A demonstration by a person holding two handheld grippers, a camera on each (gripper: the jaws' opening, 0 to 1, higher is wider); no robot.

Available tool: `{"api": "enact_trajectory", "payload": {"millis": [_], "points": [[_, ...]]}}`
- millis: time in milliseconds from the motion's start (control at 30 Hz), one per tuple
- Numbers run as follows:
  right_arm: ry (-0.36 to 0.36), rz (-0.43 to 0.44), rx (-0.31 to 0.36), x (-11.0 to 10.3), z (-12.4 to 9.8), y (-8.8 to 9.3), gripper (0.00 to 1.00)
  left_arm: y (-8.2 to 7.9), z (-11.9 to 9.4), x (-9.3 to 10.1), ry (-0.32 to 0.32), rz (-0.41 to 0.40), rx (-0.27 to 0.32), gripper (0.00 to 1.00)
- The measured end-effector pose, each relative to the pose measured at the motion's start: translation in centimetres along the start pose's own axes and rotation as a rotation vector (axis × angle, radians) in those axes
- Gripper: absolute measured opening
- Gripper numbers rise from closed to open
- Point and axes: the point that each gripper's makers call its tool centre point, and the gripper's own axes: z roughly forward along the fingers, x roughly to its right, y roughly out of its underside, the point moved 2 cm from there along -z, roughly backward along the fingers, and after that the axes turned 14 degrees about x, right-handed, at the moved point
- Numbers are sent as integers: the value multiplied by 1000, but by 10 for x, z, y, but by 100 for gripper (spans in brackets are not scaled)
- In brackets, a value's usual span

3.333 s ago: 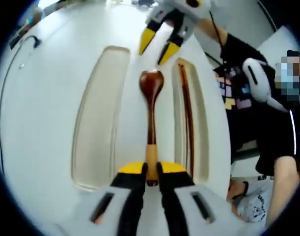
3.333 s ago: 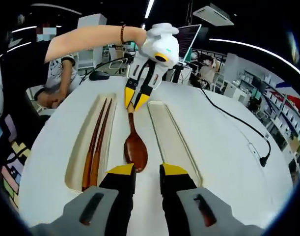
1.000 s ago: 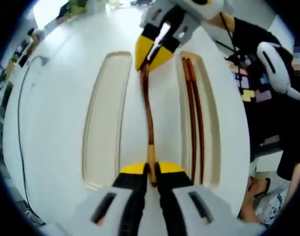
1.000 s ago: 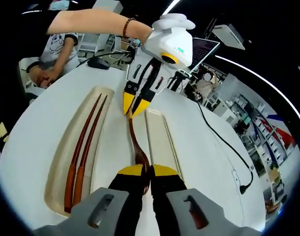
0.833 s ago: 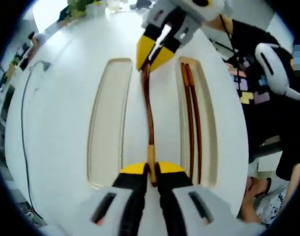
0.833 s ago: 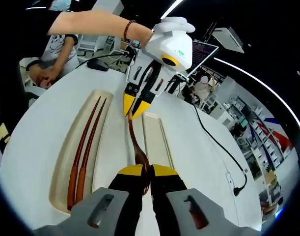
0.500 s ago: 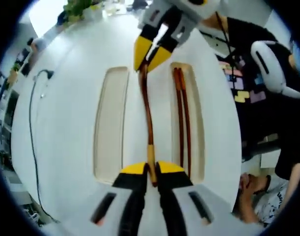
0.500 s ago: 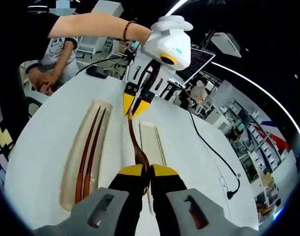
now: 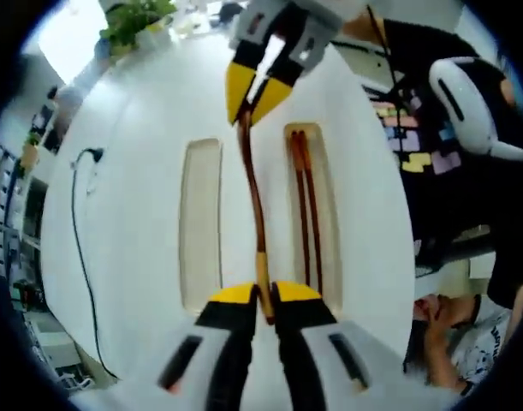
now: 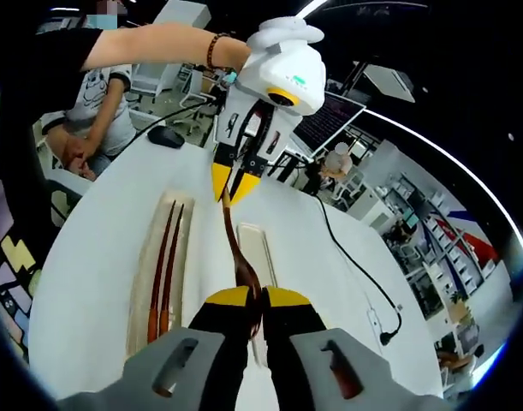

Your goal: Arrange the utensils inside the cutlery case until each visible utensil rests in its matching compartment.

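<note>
Wooden spoon (image 9: 258, 205) held lifted above the white cutlery case (image 9: 364, 205), edge-on, dark brown with a yellowish handle end. Left gripper (image 9: 263, 295) clamped on the handle; right gripper (image 10: 249, 298) clamped on the bowl. Chopsticks (image 9: 307, 205) in one slot; empty compartment (image 9: 201, 223) alongside.

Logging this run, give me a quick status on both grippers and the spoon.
Left gripper shut on the spoon handle, right gripper shut on its bowl; spoon held above the case. Chopsticks lie in one compartment, other compartment vacant. Nothing in the way.
</note>
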Motion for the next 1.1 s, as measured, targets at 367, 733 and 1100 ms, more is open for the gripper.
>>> {"api": "enact_trajectory", "payload": {"millis": [367, 733, 1100], "points": [[-26, 25, 27, -17, -11, -9, 3, -4, 6, 20, -5, -11, -72, 7], [-71, 69, 33, -48, -16, 0, 3, -4, 20, 51, 20, -124, -37, 7], [-124, 144, 8, -66, -14, 7, 3, 4, 36, 69, 83, -149, 4, 7]]}}
